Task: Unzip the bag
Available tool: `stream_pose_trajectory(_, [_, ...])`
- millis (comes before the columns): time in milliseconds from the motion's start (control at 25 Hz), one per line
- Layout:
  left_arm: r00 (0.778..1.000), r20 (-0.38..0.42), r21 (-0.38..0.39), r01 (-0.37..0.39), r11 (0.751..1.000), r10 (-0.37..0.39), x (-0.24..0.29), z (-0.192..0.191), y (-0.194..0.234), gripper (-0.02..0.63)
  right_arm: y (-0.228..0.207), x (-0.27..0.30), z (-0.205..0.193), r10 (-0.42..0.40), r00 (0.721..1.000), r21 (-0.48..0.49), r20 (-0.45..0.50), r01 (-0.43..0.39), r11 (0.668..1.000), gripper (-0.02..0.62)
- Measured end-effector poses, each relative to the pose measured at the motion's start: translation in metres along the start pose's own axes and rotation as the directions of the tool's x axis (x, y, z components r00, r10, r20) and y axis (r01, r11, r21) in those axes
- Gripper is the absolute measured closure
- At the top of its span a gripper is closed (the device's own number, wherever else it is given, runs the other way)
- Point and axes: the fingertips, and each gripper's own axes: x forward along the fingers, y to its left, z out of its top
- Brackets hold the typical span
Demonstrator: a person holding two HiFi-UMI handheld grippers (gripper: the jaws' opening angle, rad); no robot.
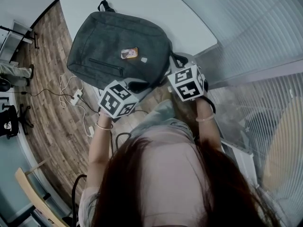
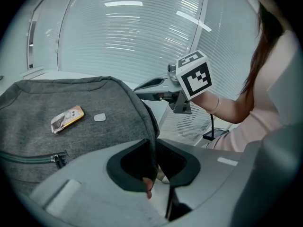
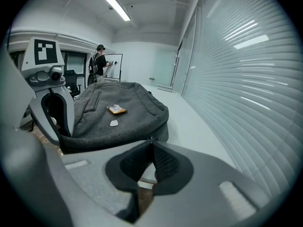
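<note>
Bag [image 1: 118, 37] overhangs table's [image 1: 156, 8] near edge, bare tabletop rightward; left gripper [image 2: 154, 150] pinches its rim, right gripper [image 3: 150, 145] apparently its zipper pull [image 3: 149, 139].

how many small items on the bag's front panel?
2. An orange-edged card lies near the middle of the front panel of the gray bag. A small pale patch sits just beside it, not touching. Anything inside the pockets is hidden.

bag [image 1: 118, 46] on table [image 1: 189, 27] | tag [image 1: 129, 54] on bag | left gripper [image 2: 155, 150] at near edge | right gripper [image 3: 151, 145] at near corner
</note>
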Motion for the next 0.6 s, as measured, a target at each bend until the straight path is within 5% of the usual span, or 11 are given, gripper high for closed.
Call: stream_pose_trajectory(600, [0.999,0.005,-0.013,0.041,0.999,-0.041,0.0,0.0,0.0,0.543,-0.017,0.013,0.009,-0.012,1.0,-0.1,0.02,0.014,0.995,0.583])
